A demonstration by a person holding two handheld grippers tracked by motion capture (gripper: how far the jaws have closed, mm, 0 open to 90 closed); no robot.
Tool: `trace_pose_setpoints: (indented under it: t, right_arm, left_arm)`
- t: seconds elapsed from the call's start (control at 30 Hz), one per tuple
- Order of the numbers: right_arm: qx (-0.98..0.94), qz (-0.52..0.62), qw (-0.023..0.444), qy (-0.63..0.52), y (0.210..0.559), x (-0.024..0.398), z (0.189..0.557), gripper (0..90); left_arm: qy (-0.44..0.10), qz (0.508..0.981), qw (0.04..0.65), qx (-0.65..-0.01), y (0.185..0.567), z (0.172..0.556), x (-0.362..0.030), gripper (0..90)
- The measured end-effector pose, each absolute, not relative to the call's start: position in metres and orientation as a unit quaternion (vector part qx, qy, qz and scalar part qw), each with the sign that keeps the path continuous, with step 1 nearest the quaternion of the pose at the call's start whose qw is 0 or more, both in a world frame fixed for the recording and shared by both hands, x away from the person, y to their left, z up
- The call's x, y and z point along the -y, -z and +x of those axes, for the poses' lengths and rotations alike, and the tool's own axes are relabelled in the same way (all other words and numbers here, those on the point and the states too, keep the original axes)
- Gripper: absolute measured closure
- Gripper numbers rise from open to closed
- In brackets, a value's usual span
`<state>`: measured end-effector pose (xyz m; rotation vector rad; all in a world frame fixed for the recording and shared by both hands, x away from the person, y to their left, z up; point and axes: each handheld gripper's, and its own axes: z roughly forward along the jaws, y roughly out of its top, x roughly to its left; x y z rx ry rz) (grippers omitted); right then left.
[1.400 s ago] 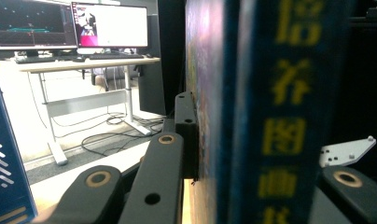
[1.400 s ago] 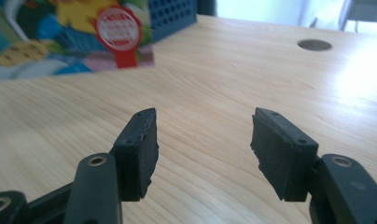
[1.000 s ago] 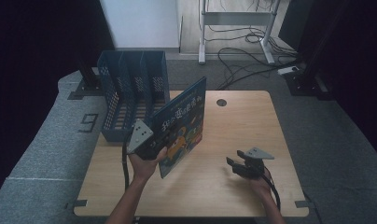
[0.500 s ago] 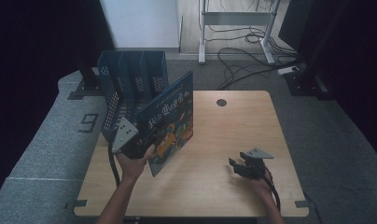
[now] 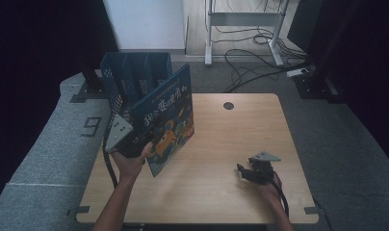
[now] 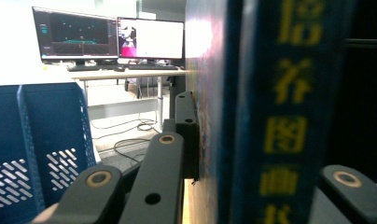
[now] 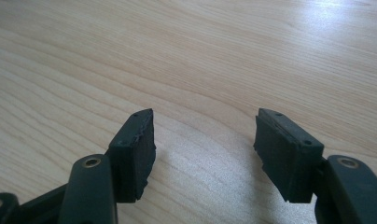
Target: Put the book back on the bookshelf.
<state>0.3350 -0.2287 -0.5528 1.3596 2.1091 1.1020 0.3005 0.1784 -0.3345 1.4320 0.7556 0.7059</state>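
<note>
Gripping a book [image 5: 166, 122] upright, the left gripper [image 5: 127, 144] risks snagging the rack [image 5: 130, 79]; right gripper [image 5: 250, 172] open, empty.

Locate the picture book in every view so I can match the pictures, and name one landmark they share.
High view: the picture book stands tilted left of centre, clamped in the left claw, in front of the blue file rack.
Left gripper view: its dark blue spine fills the centre-right, between the jaws.
Right gripper view: bare wooden table between open jaws; no book here.
Shared landmark: the blue file rack, at the left edge of the left gripper view.
</note>
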Motion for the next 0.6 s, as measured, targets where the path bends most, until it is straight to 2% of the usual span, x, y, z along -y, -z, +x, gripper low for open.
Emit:
trace_pose_setpoints:
  t: [0.6]
  right_arm:
    - [-0.756, 0.495, 0.194, -0.382, 0.554, 0.230, 0.335, 36.2]
  left_arm:
    - [-0.326, 0.603, 0.641, -0.344, 0.321, 0.300, -0.202, 82.6]
